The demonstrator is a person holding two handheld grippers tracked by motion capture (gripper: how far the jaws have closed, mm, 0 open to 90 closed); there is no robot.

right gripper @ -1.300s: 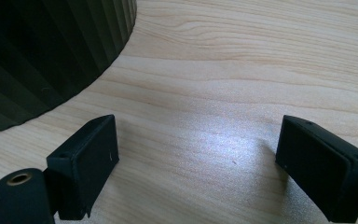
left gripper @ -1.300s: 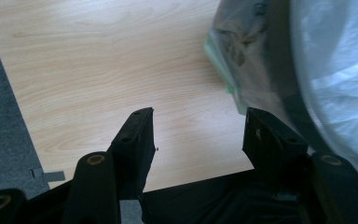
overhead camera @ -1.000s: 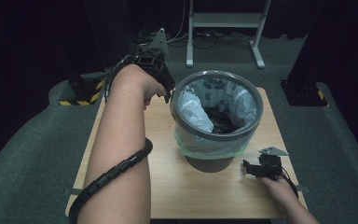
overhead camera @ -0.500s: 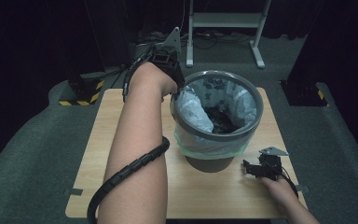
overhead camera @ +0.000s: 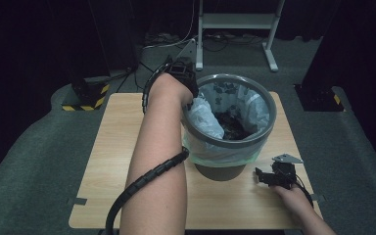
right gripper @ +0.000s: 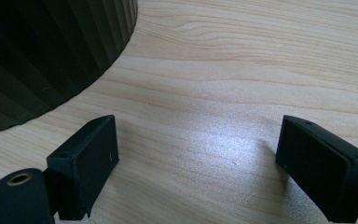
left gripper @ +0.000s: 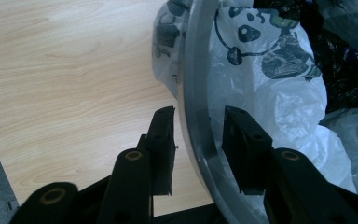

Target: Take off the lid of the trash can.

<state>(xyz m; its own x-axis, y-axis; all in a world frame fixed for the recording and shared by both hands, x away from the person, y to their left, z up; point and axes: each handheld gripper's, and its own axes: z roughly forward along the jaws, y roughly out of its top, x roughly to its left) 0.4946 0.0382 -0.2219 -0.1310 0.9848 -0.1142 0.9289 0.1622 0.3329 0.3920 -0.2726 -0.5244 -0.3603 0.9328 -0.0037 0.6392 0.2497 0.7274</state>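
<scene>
A grey waste bin (overhead camera: 269, 105) stands on the wooden table (overhead camera: 112, 147), lined with a white printed bag (overhead camera: 205, 120) and holding dark rubbish (overhead camera: 232, 127). My left gripper (overhead camera: 191, 95) hangs over the bin's far-left edge. In the left gripper view its jaws (left gripper: 200, 112) straddle the grey rim (left gripper: 191, 70), one outside and one inside against the bag (left gripper: 270, 93). They have just been closing, with small gaps still showing beside the rim. My right gripper (overhead camera: 260, 177) rests on the table right of the bin's base, its jaws (right gripper: 198, 135) wide open over bare wood.
The bin's ribbed dark side (right gripper: 51, 51) lies just left of the right gripper. Behind the table stands a white metal frame (overhead camera: 235, 22). Dark posts with yellow-black striped feet (overhead camera: 85, 98) flank the table on the grey floor. Bare wood lies left of the bin.
My left hand has moved right and down from beside the bin onto its rim, and its jaws have narrowed. The right hand has stayed put.
</scene>
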